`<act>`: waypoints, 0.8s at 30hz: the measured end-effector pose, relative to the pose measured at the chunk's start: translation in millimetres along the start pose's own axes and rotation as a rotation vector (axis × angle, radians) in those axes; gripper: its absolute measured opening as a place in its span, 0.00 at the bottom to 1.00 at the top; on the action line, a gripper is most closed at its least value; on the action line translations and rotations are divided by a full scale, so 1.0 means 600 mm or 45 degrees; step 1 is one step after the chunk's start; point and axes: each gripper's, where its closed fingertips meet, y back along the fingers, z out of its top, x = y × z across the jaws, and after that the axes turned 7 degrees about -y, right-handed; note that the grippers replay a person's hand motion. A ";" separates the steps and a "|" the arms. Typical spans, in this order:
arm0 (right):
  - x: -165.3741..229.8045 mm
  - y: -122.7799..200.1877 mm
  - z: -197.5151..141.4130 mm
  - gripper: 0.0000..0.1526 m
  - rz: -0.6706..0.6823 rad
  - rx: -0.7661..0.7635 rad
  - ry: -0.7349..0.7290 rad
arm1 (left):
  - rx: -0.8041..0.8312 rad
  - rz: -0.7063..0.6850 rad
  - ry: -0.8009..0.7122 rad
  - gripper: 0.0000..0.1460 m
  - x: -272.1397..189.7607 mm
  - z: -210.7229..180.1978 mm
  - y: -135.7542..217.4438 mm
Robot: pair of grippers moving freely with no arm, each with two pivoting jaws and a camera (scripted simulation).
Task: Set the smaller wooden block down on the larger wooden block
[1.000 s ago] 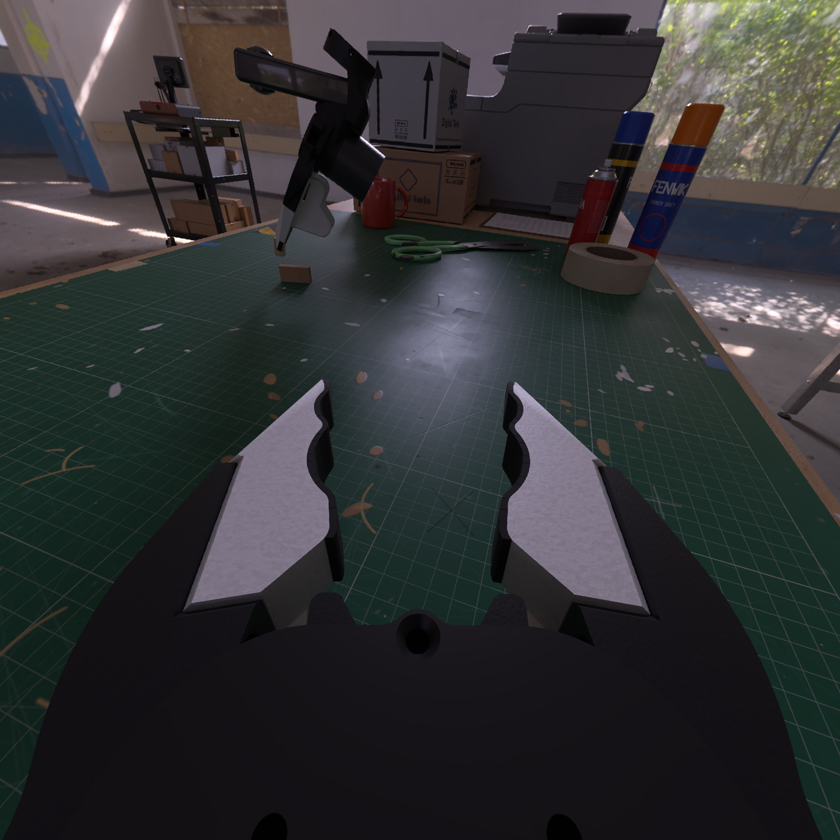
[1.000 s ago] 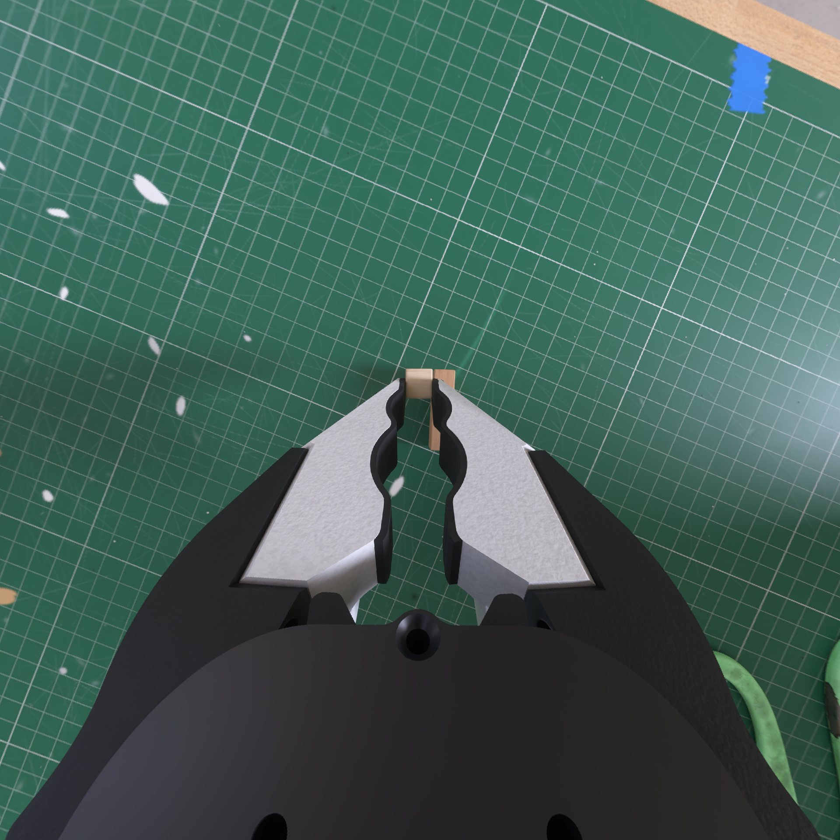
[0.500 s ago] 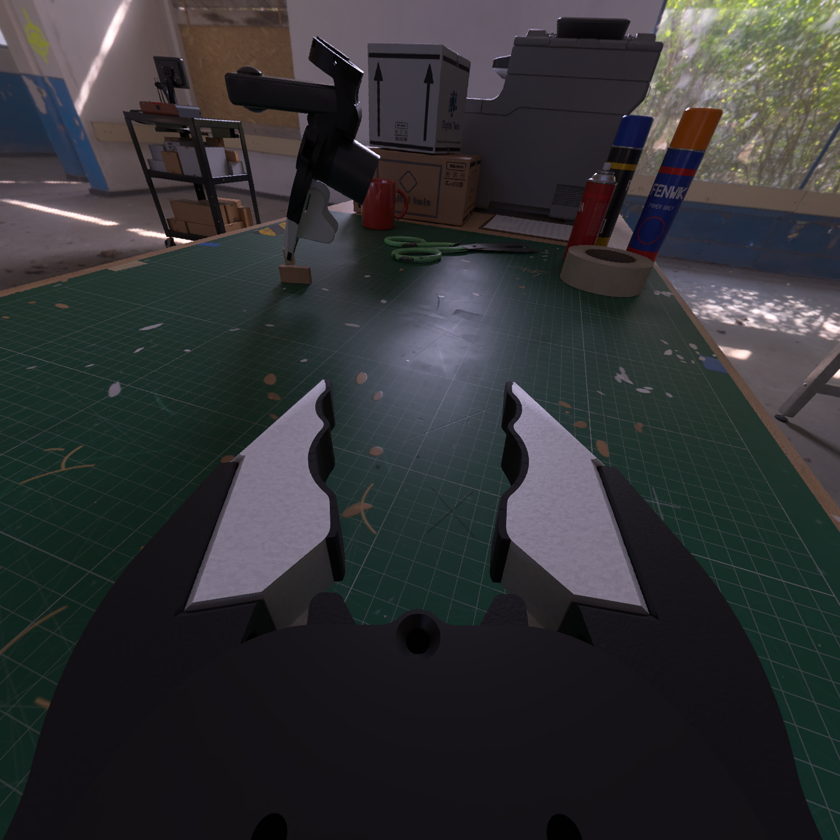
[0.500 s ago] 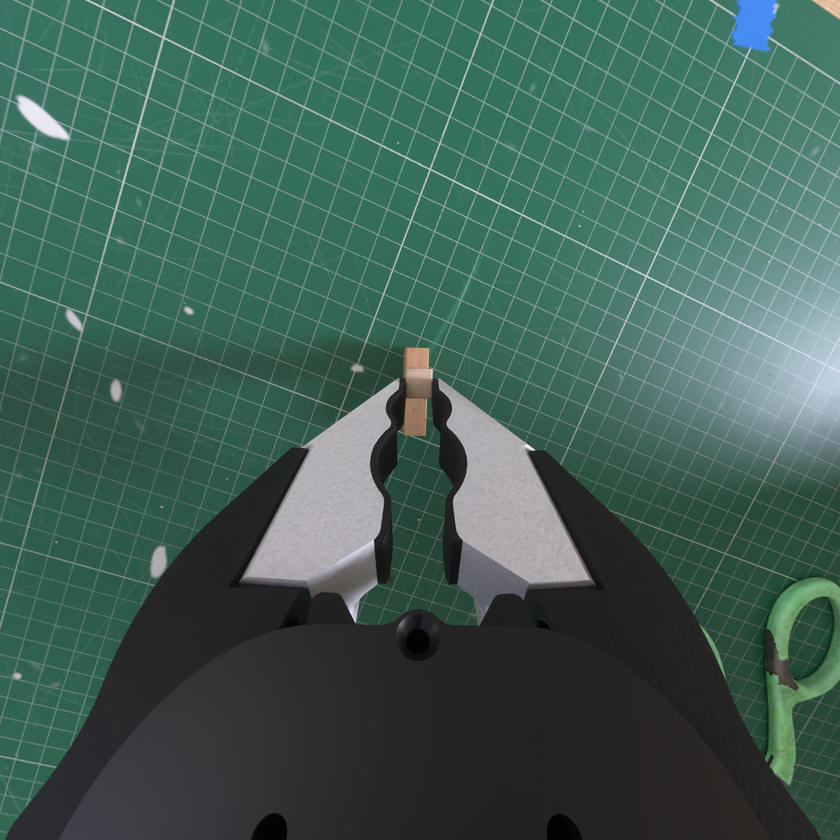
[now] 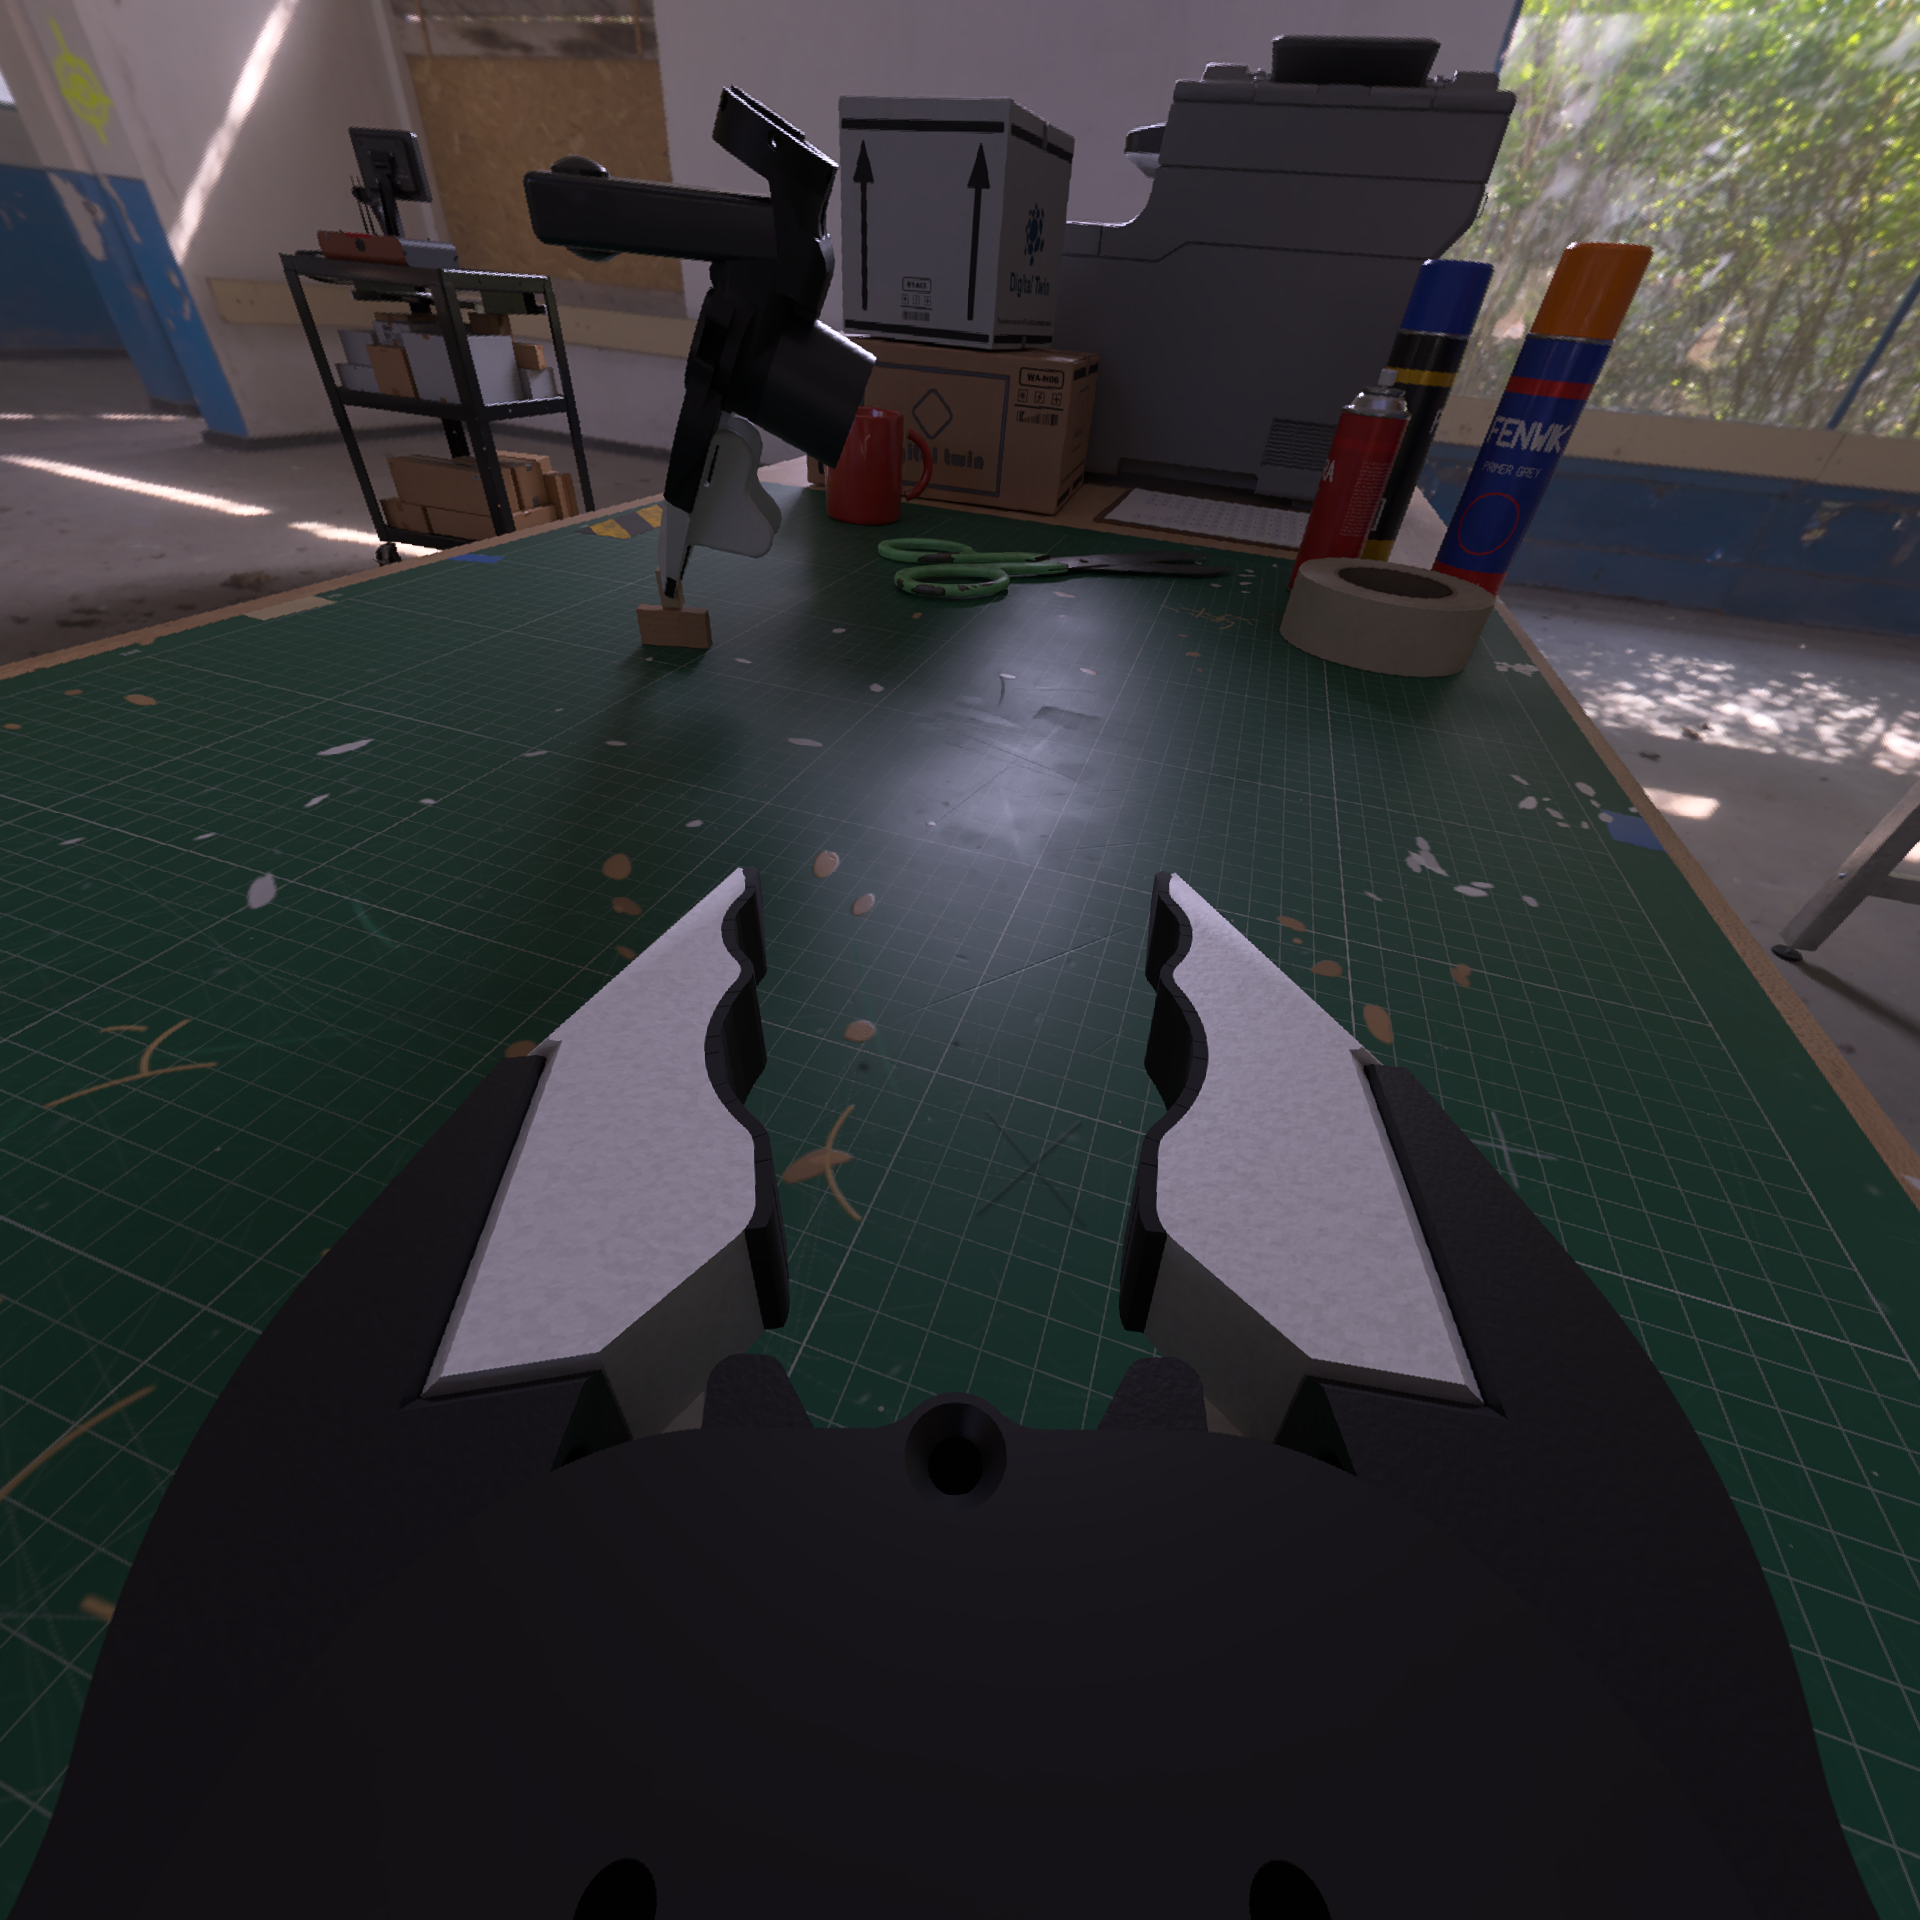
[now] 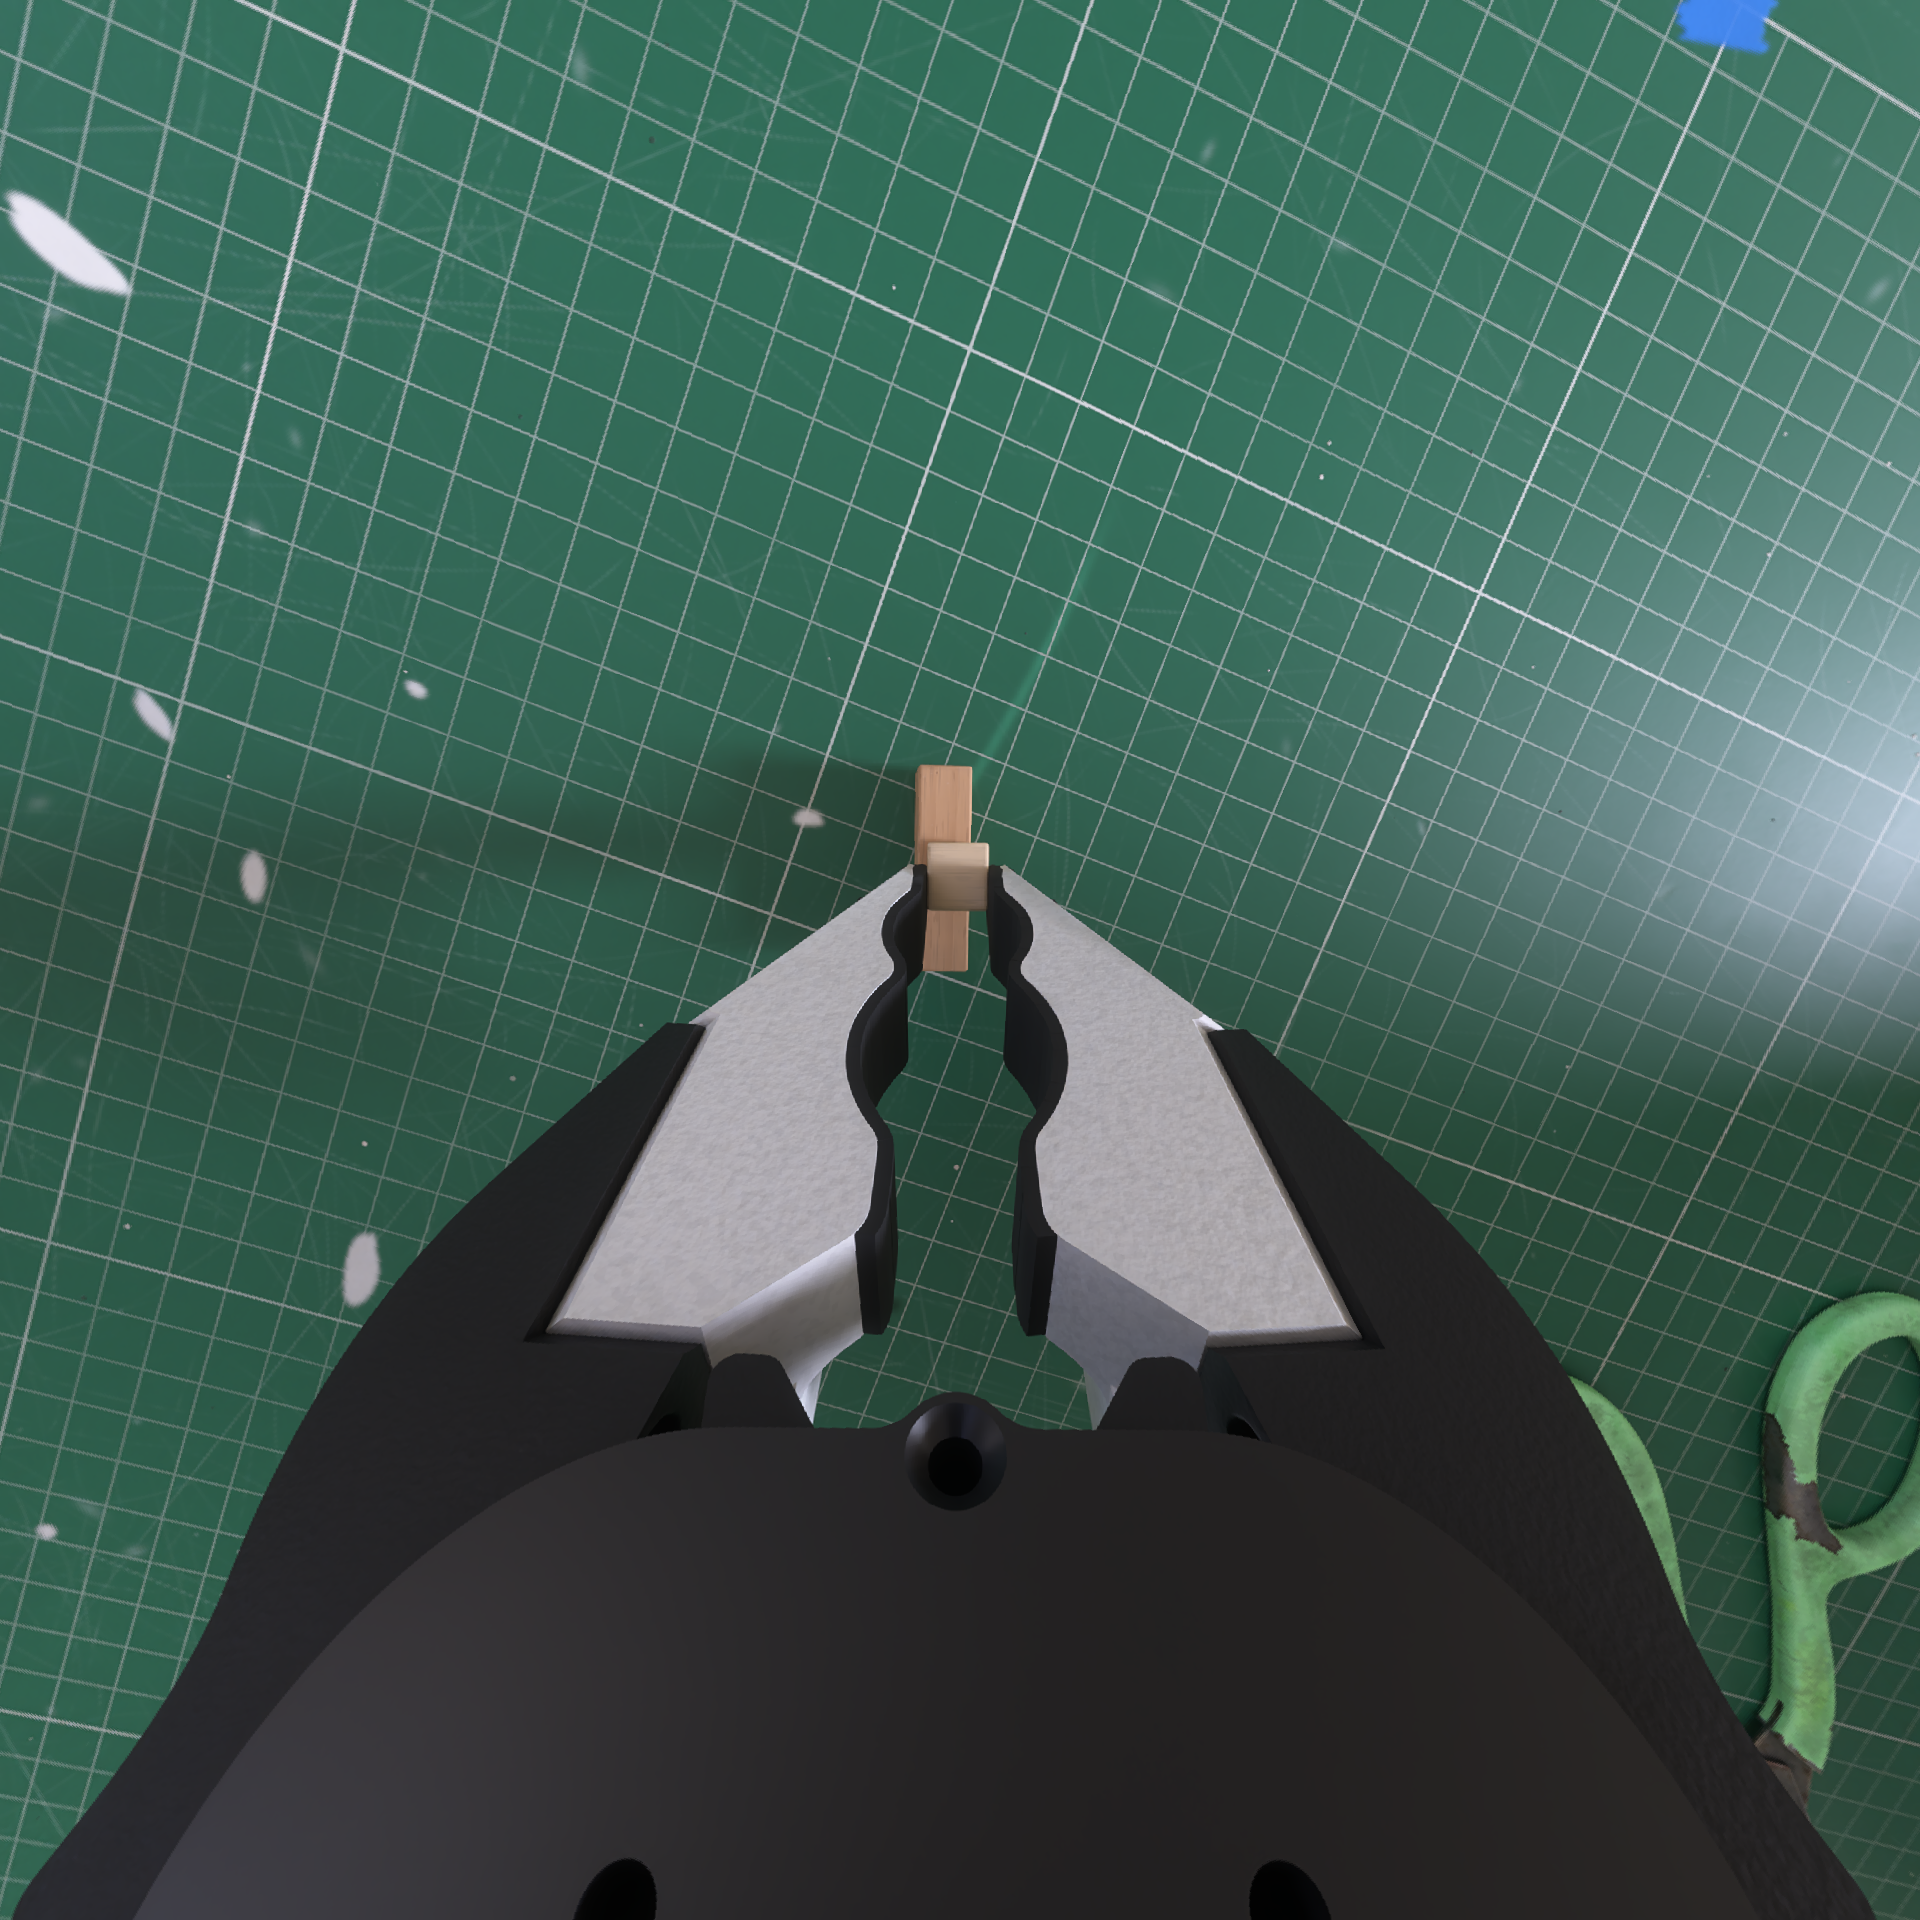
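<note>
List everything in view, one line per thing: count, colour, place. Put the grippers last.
smaller wooden block: 1, pale, between the right fingertips, above the larger block
larger wooden block: 1, tan, far left on the mat
cutting mat: 1, green, covers the table
scissors: 1, green-handled, far centre
tape roll: 1, cream, far right
spray cans: 3, red, blue-black, blue-orange, behind the tape
mug: 1, red, far edge
boxes: 2, white on brown
printer: 1, grey
cart: 1, black
left hand-held gripper: open, empty
right hand-held gripper: shut on the smaller block
</note>
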 end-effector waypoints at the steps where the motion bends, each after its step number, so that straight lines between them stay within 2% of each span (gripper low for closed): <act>1: 0.000 0.001 0.000 0.07 0.000 -0.004 -0.004 | 0.000 0.001 -0.001 0.51 0.000 0.000 0.000; 4: 0.002 0.007 0.004 0.07 0.014 -0.043 -0.025 | 0.000 0.001 0.000 0.51 0.000 0.000 0.000; 6: 0.003 0.015 0.008 0.14 0.021 -0.084 -0.043 | -0.001 0.001 0.001 0.51 0.000 0.000 0.000; 12: 0.015 0.072 0.030 0.22 0.048 -0.296 -0.088 | -0.001 0.002 0.003 0.51 0.001 0.000 0.000; 19: 0.088 0.220 0.048 0.36 0.209 -0.766 -0.126 | -0.005 0.004 0.016 0.51 0.003 0.000 0.000; 24: 0.174 0.327 0.014 0.45 0.314 -1.061 -0.064 | -0.007 0.006 0.017 0.50 0.003 0.000 0.001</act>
